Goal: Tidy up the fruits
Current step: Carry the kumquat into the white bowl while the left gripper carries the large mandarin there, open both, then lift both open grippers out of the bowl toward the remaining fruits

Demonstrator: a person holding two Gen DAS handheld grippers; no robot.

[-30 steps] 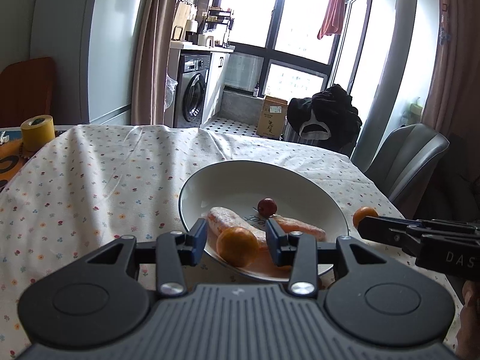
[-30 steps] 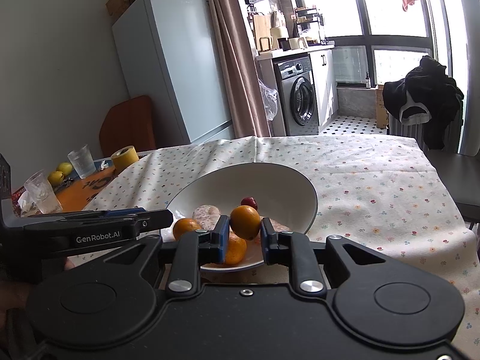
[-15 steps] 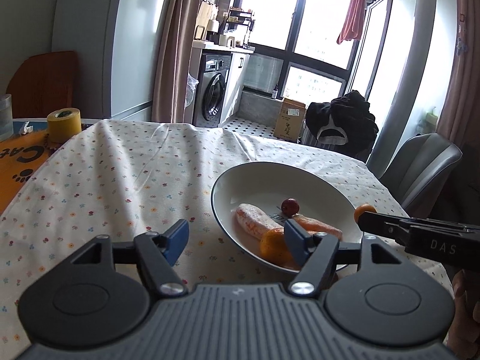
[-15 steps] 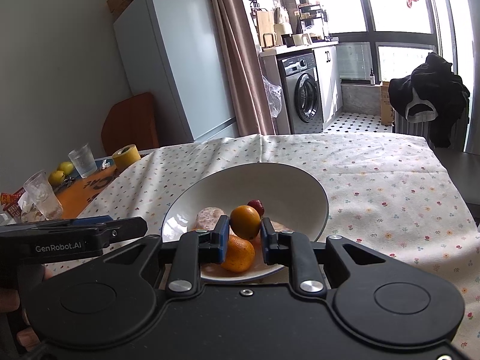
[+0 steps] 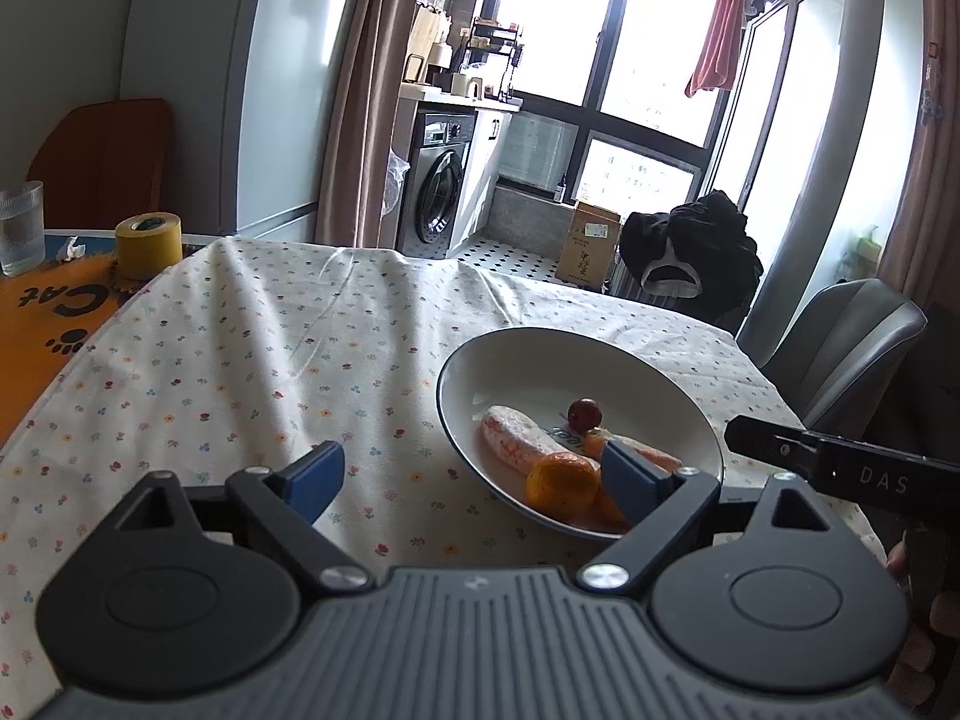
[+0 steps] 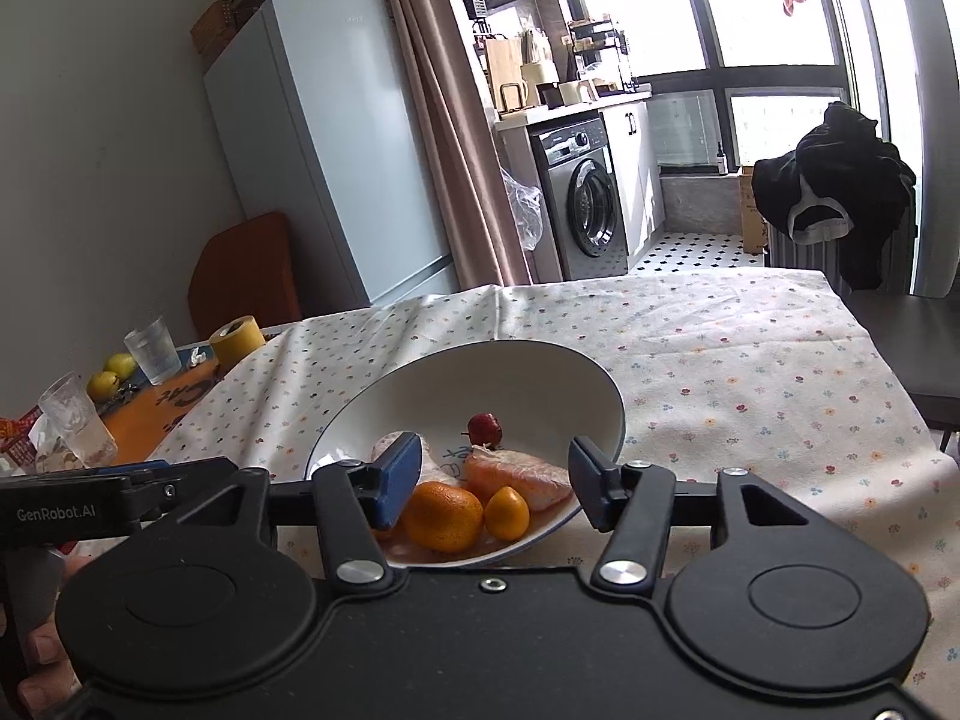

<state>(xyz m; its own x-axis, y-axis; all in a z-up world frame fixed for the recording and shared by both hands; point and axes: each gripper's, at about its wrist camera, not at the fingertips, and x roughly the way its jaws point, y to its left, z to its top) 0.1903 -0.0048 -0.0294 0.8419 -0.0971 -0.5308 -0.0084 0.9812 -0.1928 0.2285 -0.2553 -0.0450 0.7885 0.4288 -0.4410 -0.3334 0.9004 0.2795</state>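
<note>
Kitchen-dining room, bright windows, washing machine at the back. Your counter (image 6: 750, 372) wears a flower-print cloth; the white bowl (image 6: 420, 384) sits toward its near edge.

In the bowl: a large orange (image 6: 443, 516) and a small orange (image 6: 507, 513) touching at the near rim, a pale pink wedge (image 6: 522, 474) just behind, a small red fruit (image 6: 485, 429) mid-bowl.

Your right tongs (image 6: 492, 480) stand wide and empty above the near rim. Your left tongs (image 5: 474, 477) are also wide, holding nothing, with one pad over the bowl's near side and the other over bare cloth.

Risk, as I judge it: the fruit crowds the near rim, so a pad dipping on withdrawal could tip the bowl or roll the small orange out.

Against a second ago: your left tongs were pinching the large orange and your right the small one; both fruits now lie released.
</note>
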